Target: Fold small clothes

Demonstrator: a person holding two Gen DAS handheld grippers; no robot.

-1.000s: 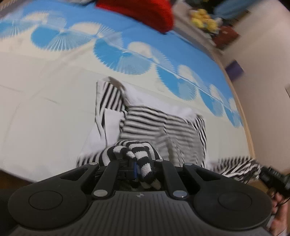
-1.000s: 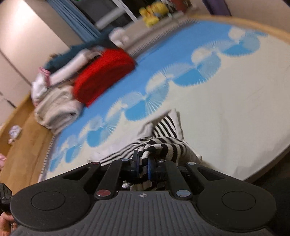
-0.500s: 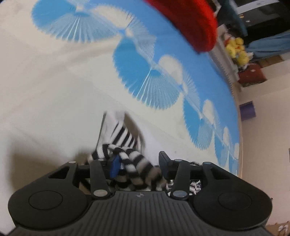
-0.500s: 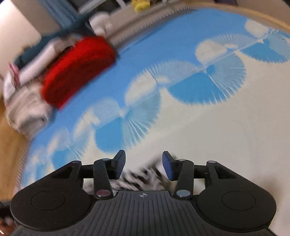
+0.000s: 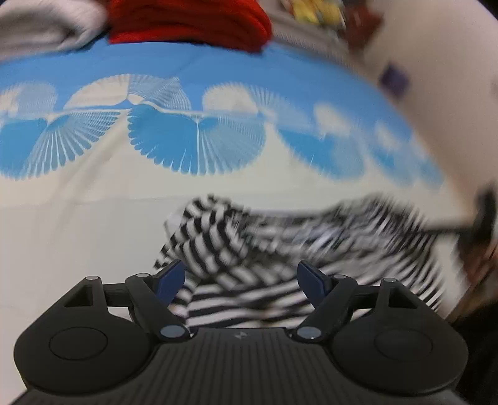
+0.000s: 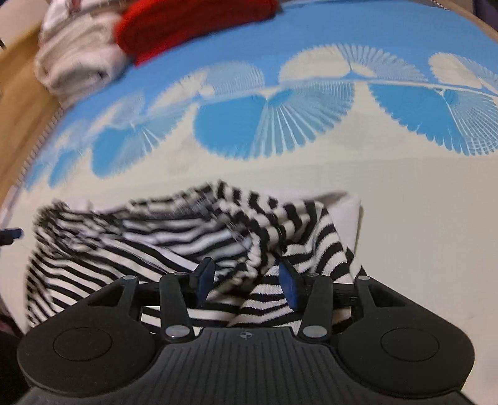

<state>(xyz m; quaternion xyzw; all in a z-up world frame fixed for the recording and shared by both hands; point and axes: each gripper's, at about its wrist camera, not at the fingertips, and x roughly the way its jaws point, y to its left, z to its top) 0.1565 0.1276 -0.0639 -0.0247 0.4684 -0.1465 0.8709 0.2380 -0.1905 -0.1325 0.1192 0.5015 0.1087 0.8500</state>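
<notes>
A black-and-white striped garment lies bunched on the cream and blue patterned bed cover. My left gripper is open, its jaws wide apart just above the near edge of the cloth, holding nothing. In the right wrist view the same garment spreads to the left, with a white inner fold at its right end. My right gripper is open over a raised fold of the cloth, which sits between the fingers without being pinched. The other gripper shows blurred at the right edge of the left wrist view.
A red folded item and a pale folded blanket lie at the far side of the bed. The wooden floor shows to the left past the bed edge.
Both grippers held bunched striped cloth a second ago, then opened and let it go. The garment now lies spread and rumpled on the cover, and both grippers have pulled back.
</notes>
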